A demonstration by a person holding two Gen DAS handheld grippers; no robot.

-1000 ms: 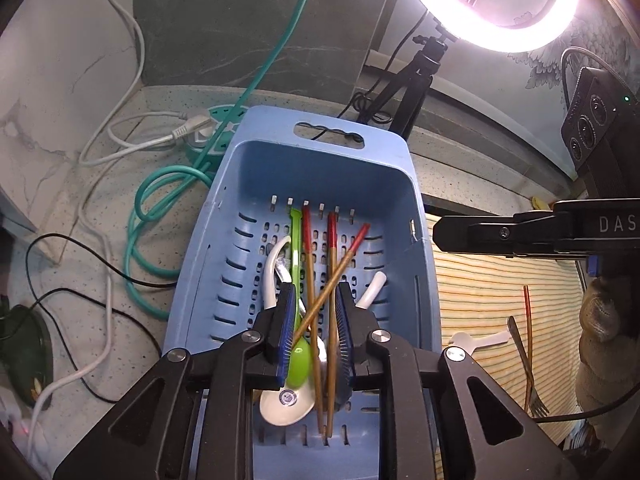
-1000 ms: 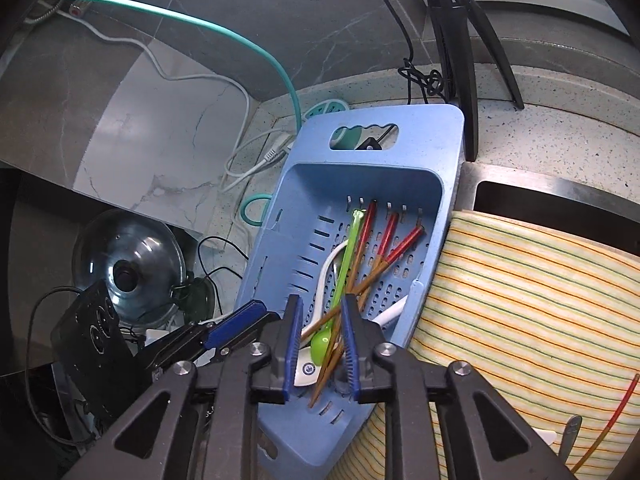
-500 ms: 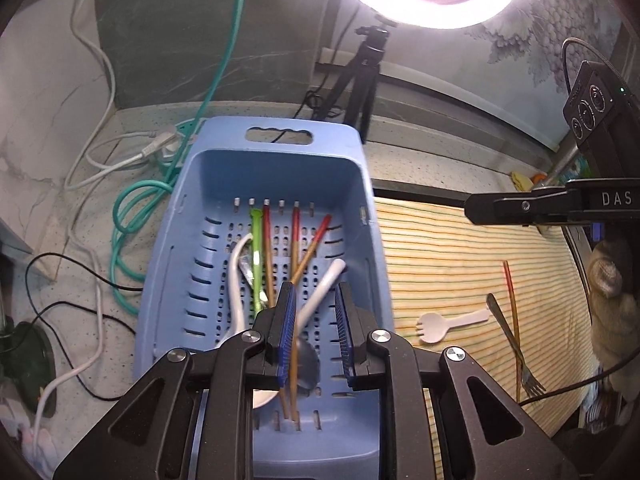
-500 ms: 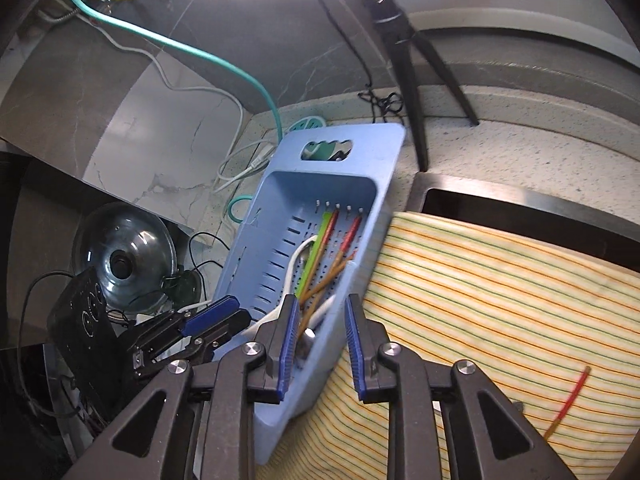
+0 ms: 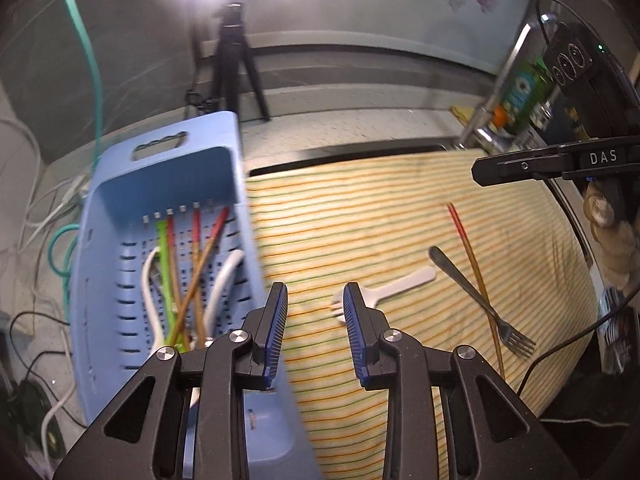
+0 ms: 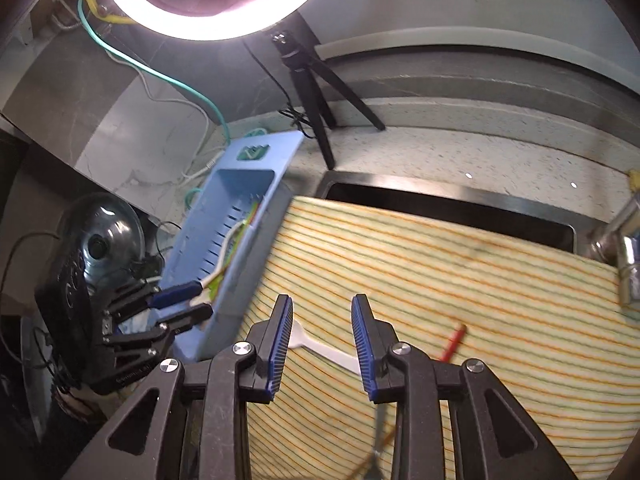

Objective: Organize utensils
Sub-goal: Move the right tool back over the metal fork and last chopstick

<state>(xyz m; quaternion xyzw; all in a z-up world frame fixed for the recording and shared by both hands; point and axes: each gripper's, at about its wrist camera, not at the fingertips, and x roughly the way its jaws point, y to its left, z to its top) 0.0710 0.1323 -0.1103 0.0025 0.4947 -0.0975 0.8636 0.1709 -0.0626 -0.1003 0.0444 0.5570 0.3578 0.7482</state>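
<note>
**Both tongs left the basket empty-handed**

You had swung both tongs off the pale blue slotted plastic basket and out over the yellow striped cloth. The left tongs and right tongs were opening, nothing between them. Chopsticks and spoons lay in the basket; a white plastic fork-spoon, a metal fork and red-tipped chopsticks were yet to be collected.

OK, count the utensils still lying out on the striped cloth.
3 kinds are visible: a white plastic fork nearest the basket, a metal fork to its right, and a red-tipped chopstick pair crossing it. The claws may hide more.
</note>
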